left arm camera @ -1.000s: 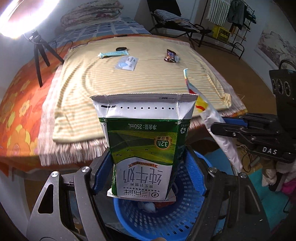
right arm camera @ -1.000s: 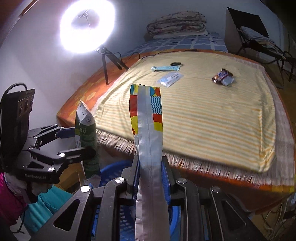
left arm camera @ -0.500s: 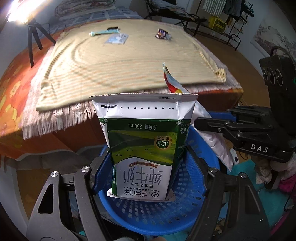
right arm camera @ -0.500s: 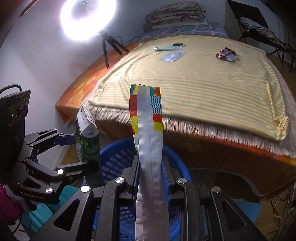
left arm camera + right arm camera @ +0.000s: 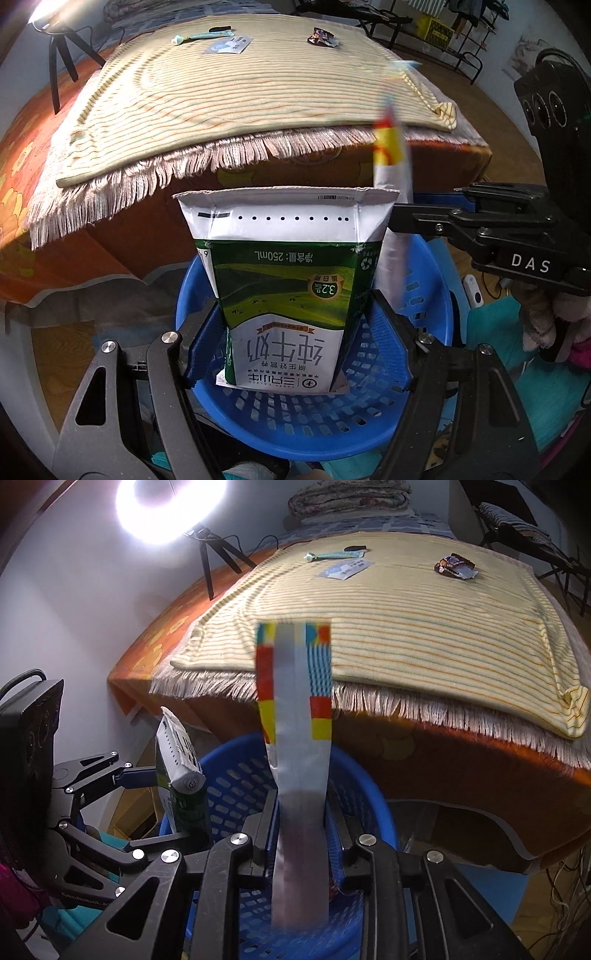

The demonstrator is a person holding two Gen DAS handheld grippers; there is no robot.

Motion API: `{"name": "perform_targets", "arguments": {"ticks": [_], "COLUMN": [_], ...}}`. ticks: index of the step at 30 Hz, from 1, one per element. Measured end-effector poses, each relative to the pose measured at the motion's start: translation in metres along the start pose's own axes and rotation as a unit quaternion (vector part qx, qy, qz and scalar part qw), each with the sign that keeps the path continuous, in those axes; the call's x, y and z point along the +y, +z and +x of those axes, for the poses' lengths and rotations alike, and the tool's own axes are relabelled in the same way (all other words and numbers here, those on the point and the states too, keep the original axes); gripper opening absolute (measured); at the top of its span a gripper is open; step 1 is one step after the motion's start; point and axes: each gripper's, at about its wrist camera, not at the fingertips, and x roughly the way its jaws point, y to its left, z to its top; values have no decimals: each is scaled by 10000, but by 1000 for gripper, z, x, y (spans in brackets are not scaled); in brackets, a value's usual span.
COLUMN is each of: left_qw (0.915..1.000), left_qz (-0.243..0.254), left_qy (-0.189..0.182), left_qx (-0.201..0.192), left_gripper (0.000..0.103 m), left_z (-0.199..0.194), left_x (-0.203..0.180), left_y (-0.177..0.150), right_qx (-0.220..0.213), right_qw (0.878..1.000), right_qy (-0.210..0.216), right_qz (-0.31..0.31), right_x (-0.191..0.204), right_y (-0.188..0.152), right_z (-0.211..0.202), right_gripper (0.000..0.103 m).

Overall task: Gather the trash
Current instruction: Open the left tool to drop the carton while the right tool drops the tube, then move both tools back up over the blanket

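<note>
Motion-blurred wrapper strip, lower end cut off behind the right claw.

Upside-down "250mL" and "3.2" being shown on the milk carton, Chinese characters being displayed below, "DAS" being shown on the right gripper.

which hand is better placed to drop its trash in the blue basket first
Right, probably. The right tool is opening around the silver wrapper above the blue basket. The left tool grips the milk carton.
</note>
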Motion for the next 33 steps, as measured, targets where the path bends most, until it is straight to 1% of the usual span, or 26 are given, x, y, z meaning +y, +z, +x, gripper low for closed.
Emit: {"name": "perform_targets", "arguments": {"ticks": [4, 8, 10, 12, 16, 18, 22, 24, 27, 33], "left_qw": [9999, 9999, 9998, 9998, 9999, 9998, 9998, 9998, 9998, 9998], "left_qz": [49, 73, 75, 69, 28, 17, 14, 21, 26, 16], "left_qy": [38, 68, 80, 87, 98, 106, 109, 114, 124, 140], "left_qx": [87, 133, 144, 143, 134, 141, 138, 132, 124, 100], "left_gripper": [77, 77, 77, 77, 78, 78, 78, 78, 78, 78], "left_z": [5, 8, 8, 8, 9, 10, 10, 10, 9, 8], "left_x": [-1, -2, -2, -2, -2, -1, 2, 1, 0, 0], "left_y": [-2, -2, -2, -2, -2, -1, -2, -2, -2, -1], "right_qx": [79, 108, 119, 111, 87, 72, 77, 81, 82, 117], "right_qw": [10000, 9999, 9999, 9999, 9999, 9999, 9998, 9997, 9996, 9991], "right_qy": [-8, -23, -32, -43, -66, -85, -116, -142, -178, -290], "right_qz": [21, 48, 66, 88, 104, 113, 141, 157, 193, 290], "right_x": [-1, -3, -3, -4, -5, -5, -6, -7, -8, -12], "right_y": [-1, -2, -2, -2, -1, -1, -1, 0, 0, 1], "right_z": [4, 6, 6, 6, 4, 4, 4, 5, 5, 5], "right_gripper": [26, 30, 38, 50, 57, 64, 66, 72, 76, 77]}}
